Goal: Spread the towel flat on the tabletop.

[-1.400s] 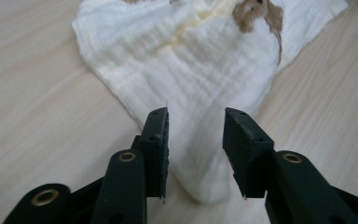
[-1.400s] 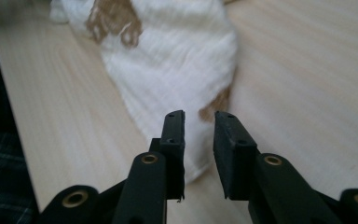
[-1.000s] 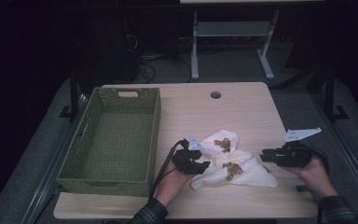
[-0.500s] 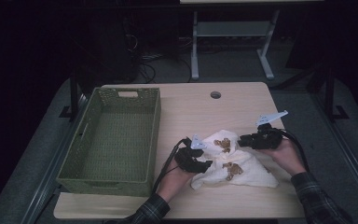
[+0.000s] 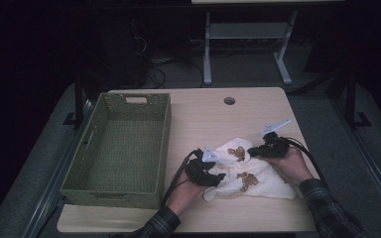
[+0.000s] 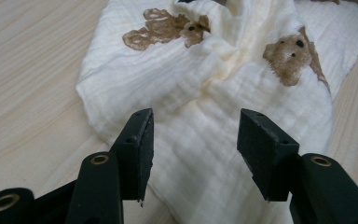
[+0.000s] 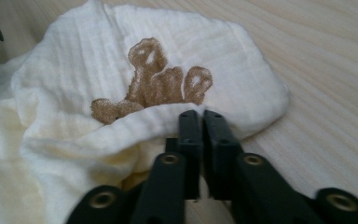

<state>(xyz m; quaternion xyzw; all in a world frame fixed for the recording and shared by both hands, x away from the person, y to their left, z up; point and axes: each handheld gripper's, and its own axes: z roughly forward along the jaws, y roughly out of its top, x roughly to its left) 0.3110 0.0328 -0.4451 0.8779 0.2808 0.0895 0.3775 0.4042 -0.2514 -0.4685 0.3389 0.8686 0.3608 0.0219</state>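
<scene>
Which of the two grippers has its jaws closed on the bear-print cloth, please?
The right gripper: its jaws pinch a fold of the cloth, while the left gripper is open above it.

Two forearms in plaid sleeves reach in from below. The left claw [image 5: 218, 176] points right, its jaws apart and just opening further. The right claw [image 5: 252, 150] points left, its jaws just pressed together.

Wooden table [image 5: 258, 114] with green basket [image 5: 121, 148], seemingly rumpled cloth [image 5: 258, 176].
</scene>
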